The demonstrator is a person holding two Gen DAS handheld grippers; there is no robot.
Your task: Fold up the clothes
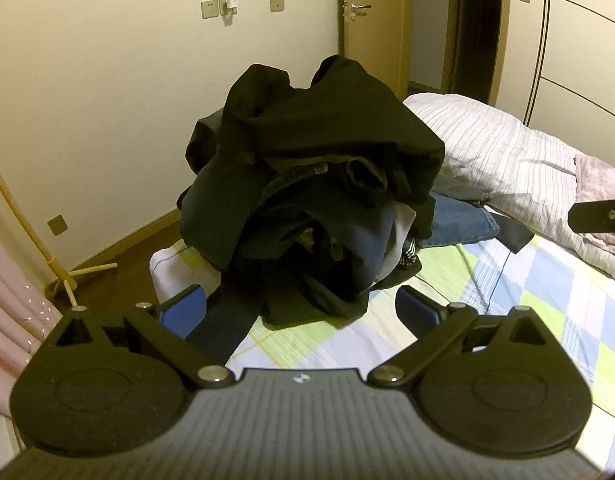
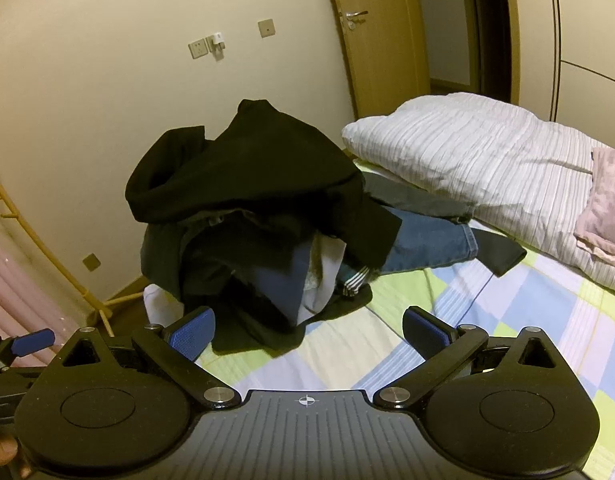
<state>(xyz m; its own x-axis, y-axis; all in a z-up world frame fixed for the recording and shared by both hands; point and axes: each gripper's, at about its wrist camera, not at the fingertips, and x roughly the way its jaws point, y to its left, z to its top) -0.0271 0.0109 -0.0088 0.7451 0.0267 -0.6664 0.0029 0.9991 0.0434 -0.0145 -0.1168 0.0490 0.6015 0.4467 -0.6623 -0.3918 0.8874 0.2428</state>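
We hold the left tool (image 1: 301,312) and the right tool (image 2: 307,332) spread wide and empty, low over the checked bed sheet (image 2: 487,320). Just ahead, at the bed's corner, sits the heap of clothes (image 1: 307,200): soft, limp, tangled, likely bulky rather than heavy. We judge the black top garment (image 2: 247,168) best pinched at a loose edge. Jeans (image 2: 431,240) poke out; a striped quilt (image 2: 487,152) lies beyond.
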